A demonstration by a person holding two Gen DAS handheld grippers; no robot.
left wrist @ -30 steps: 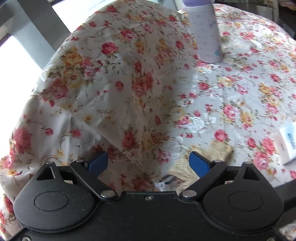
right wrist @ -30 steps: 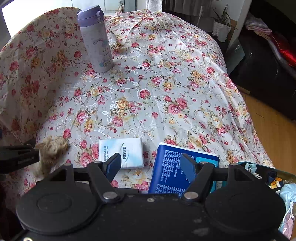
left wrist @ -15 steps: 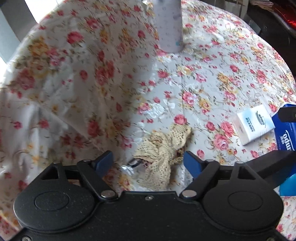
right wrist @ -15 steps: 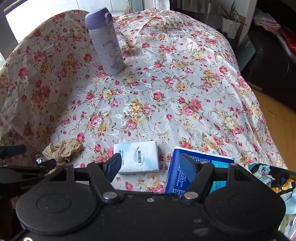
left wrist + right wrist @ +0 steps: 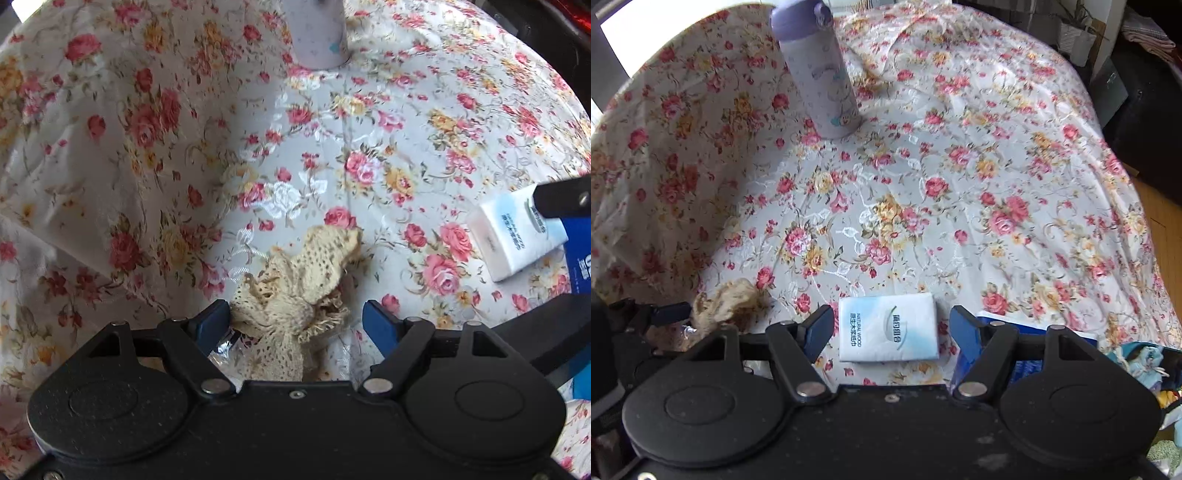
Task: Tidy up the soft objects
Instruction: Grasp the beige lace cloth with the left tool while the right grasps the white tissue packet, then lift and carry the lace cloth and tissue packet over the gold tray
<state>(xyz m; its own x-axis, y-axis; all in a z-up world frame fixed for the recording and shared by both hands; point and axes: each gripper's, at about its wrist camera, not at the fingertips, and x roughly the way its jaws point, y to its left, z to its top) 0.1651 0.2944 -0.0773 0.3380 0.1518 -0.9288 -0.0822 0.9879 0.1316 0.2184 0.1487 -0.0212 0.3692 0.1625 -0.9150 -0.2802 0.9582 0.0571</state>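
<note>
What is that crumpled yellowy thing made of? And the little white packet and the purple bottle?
The crumpled thing looks like cream lace or crocheted cloth: it is full of tiny holes and has frayed edges. The white packet looks like tissues in glossy plastic film, shiny with printed words. The purple bottle looks smooth and hard, probably coated metal or plastic; I can't tell which.

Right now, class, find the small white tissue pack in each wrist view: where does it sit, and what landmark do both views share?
Left wrist view: the white tissue pack lies at the right edge, partly covered by the right gripper's finger.
Right wrist view: it lies bottom centre, between the open fingers of the right gripper.
Shared landmark: the purple bottle standing on the floral cloth, seen top centre in the left view.
</note>
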